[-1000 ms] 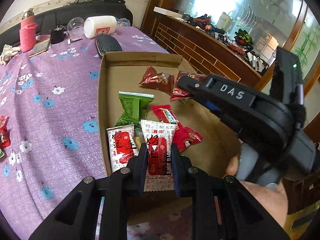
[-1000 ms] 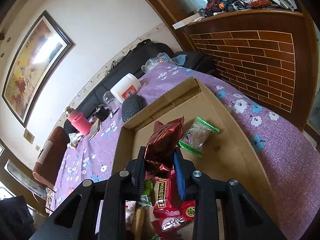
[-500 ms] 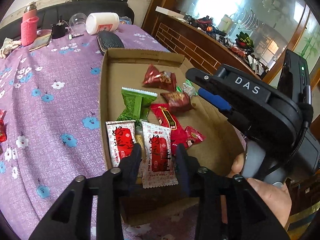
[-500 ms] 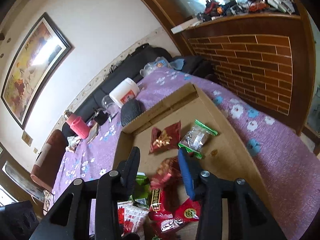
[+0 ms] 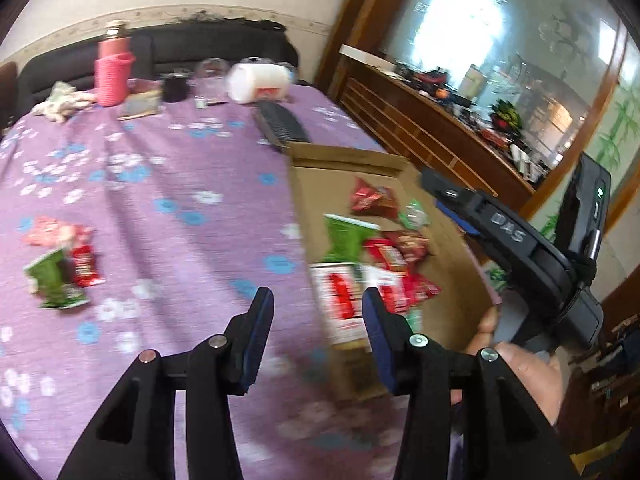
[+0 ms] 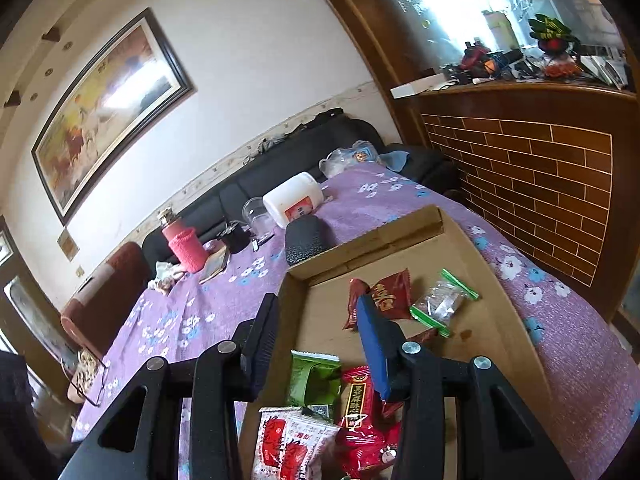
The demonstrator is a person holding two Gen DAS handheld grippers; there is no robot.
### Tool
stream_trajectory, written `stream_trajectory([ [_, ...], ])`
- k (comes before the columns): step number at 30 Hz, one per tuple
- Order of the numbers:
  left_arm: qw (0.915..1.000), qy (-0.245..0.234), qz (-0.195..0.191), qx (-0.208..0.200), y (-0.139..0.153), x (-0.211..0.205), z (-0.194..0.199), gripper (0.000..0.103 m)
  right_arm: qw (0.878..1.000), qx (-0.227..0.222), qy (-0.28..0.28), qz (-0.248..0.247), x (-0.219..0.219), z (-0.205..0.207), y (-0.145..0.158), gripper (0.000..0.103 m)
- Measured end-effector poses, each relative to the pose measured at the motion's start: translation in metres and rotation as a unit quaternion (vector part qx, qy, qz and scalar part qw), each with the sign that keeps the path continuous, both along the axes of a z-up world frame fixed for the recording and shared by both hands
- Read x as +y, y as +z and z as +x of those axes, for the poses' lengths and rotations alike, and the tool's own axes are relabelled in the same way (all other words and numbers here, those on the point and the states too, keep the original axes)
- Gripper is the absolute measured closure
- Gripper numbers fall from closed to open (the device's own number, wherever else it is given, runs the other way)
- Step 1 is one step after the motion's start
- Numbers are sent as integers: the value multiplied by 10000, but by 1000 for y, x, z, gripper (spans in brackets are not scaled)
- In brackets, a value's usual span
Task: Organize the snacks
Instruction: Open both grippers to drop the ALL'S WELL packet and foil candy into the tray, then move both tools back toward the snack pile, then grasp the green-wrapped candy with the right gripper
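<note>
- The left gripper [image 5: 318, 312] is empty and its jaws are opening, now at a middling gap. It hangs over the purple cloth [image 5: 160, 184] of the surface, just left of the box [image 5: 344, 162].
- The right gripper [image 6: 316, 322] is empty too, jaws parted by a similar gap, and hovers over the near half of the box.
- Most snacks already lie in the box: two white-and-red packs [image 6: 294, 446] at the near edge, a green pack [image 6: 314, 382], a red bar [image 6: 358, 400], a dark red pouch [image 6: 384, 296] and a clear bag with green ends [image 6: 444, 304] farther in.
- Loose snacks remain out on the cloth at the far left: a green pack [image 5: 54, 280], a small red pack [image 5: 86, 266] touching it and a pink one [image 5: 50, 232] just behind.
- Judged from this, the next step is a reach to that loose cluster.
- Risks from here:
  - The left view is smeared with motion; a fast approach could overshoot the small packs or shove them along the cloth.
  - The three lie close together, so the jaws may pinch two at once, or catch only a crimped edge that slips out.
  - Pressing down on soft cloth may bunch fabric between the pads along with the wrapper.
  - A low return path could clip the box's near wall and shift it.
  - The two grippers work close together over the box, so they may knock each other.
</note>
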State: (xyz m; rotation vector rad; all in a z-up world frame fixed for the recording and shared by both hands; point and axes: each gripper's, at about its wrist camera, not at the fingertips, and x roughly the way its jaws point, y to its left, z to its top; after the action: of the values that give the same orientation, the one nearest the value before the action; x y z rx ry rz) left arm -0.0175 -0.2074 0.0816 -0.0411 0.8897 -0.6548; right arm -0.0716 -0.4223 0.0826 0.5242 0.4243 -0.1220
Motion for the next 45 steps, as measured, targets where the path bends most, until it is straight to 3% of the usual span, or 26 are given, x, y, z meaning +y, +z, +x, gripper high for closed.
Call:
stream_trajectory([
  [5, 9985, 543, 60, -59, 3, 65, 17, 58, 9998, 23, 135, -146, 8, 4, -1, 60],
  [13, 9873, 1578, 123, -128, 0, 166, 61, 58, 9960, -216, 690, -517, 36, 6, 3, 60],
  [16, 9812, 1927, 109, 64, -19, 202, 85, 58, 9921, -398, 1023, -605, 49, 6, 6, 60],
  [20, 9775, 2010, -259, 589, -51, 226, 105, 61, 9854, -498, 1442, -754, 69, 9, 5, 60],
  [22, 9800, 1851, -205, 695, -57, 222, 110, 67, 9829, -375, 1690, -630, 81, 15, 2, 60],
  [25, 9821, 1803, 36, 534, -58, 216, 112, 69, 9728, 26, 2284, -378, 110, 30, -4, 61],
  [30, 9793, 1833, -506, 700, -52, 232, 112, 69, 9405, 882, 3273, -217, 191, 64, -11, 61],
  [33, 9732, 2107, -668, 634, -45, 248, 110, 69, 9286, 1263, 3473, -325, 230, 91, -19, 61],
  [38, 9638, 2381, -928, 761, -45, 269, 112, 69, 9219, 1472, 3501, -771, 277, 122, -32, 61],
  [45, 9669, 2295, -875, 689, -42, 263, 112, 69, 9118, 1606, 3570, -1238, 309, 146, -50, 61],
])
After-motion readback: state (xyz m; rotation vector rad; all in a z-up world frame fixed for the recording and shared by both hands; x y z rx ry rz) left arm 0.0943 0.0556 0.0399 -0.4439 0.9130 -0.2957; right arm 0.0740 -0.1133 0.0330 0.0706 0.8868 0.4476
